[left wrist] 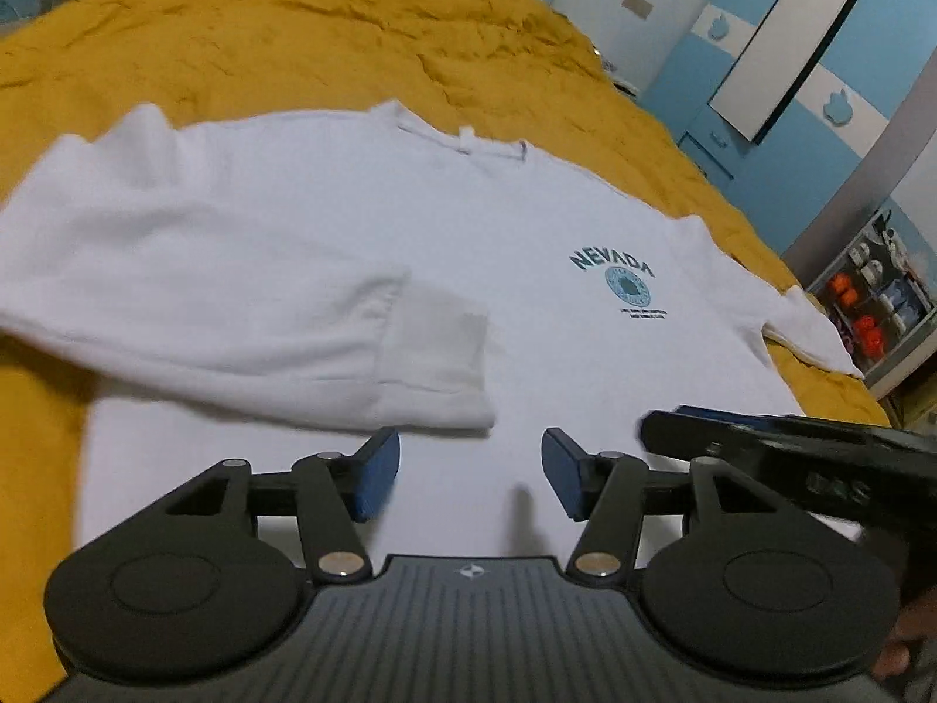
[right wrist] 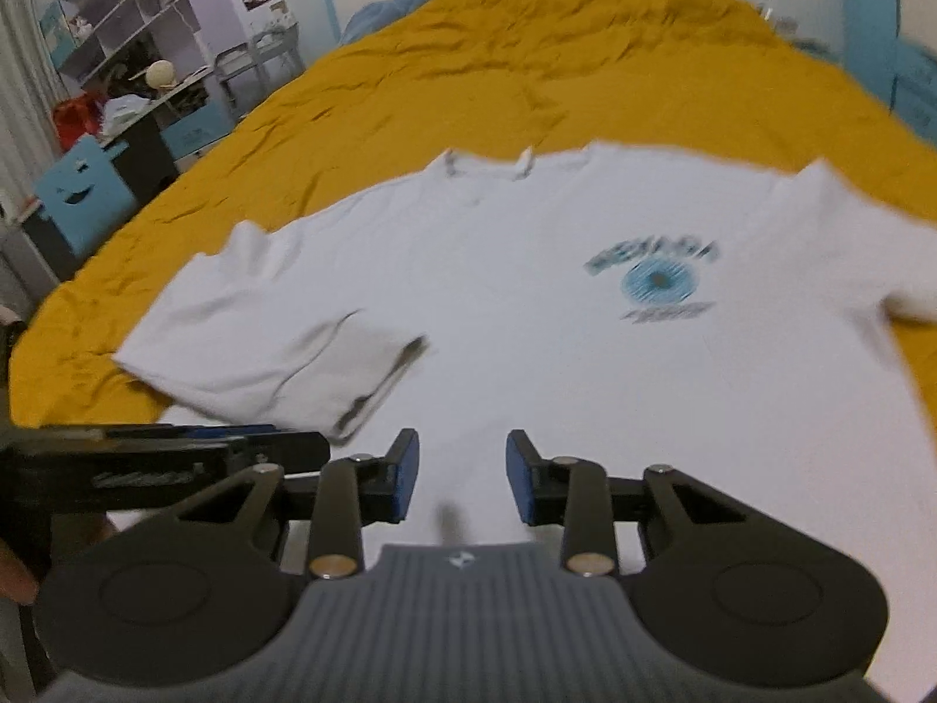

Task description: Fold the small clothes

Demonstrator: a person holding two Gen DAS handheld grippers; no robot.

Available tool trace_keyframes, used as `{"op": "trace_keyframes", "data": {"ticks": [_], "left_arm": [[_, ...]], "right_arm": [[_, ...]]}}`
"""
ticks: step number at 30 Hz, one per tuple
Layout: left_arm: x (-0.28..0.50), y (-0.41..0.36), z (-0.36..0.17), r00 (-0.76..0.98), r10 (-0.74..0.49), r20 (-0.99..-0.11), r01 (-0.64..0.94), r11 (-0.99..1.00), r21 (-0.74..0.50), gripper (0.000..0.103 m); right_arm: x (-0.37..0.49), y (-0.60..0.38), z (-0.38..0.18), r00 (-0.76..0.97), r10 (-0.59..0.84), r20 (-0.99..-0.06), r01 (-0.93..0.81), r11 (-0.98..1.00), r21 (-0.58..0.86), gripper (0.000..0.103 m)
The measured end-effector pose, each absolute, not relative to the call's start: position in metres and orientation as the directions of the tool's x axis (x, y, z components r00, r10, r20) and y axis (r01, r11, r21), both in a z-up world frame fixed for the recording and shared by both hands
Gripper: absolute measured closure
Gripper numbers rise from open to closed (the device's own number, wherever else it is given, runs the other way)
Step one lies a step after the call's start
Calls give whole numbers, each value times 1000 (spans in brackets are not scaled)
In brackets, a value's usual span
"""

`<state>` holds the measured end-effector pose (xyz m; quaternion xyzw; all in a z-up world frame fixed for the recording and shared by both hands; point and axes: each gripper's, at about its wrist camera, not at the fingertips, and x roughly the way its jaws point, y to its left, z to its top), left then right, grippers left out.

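Note:
A white long-sleeved sweatshirt (left wrist: 363,222) with a blue NEVADA print (left wrist: 618,275) lies flat on a mustard-yellow bedspread (left wrist: 263,29). Its left sleeve is folded across the chest, the cuff (left wrist: 436,345) ending just ahead of my left gripper (left wrist: 470,471), which is open and empty above the hem area. The right sleeve (left wrist: 808,328) lies out to the side. In the right wrist view the sweatshirt (right wrist: 527,293) fills the middle, and my right gripper (right wrist: 462,474) is open and empty above its lower part. Each gripper shows at the edge of the other's view.
The yellow bedspread (right wrist: 527,58) stretches far beyond the shirt. A blue and white wardrobe (left wrist: 790,88) and a shelf with small items (left wrist: 878,299) stand to the right. A desk, shelves and a blue box (right wrist: 82,193) stand to the left of the bed.

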<state>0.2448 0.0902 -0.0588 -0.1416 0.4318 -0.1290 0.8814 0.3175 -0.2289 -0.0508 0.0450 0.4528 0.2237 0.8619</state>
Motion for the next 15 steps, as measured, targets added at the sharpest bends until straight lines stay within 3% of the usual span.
{"op": "trace_keyframes", "data": {"ticks": [3,7,15], "left_arm": [[232,103,-51,613,-301,-730,52,938,-344,38],[223,125,-42,638,-134,-758,-67,971,-228,38],[225,154,-19,701,37,-712,-222,960,-169,38]], "right_arm": [[322,-215,-58,439,470,-766,-346,875,339,65],[336,-196,-66,379,515,-769,-326,852,410,60],[374,-163,-93,278,559,-782,-211,829,518,59]]}}
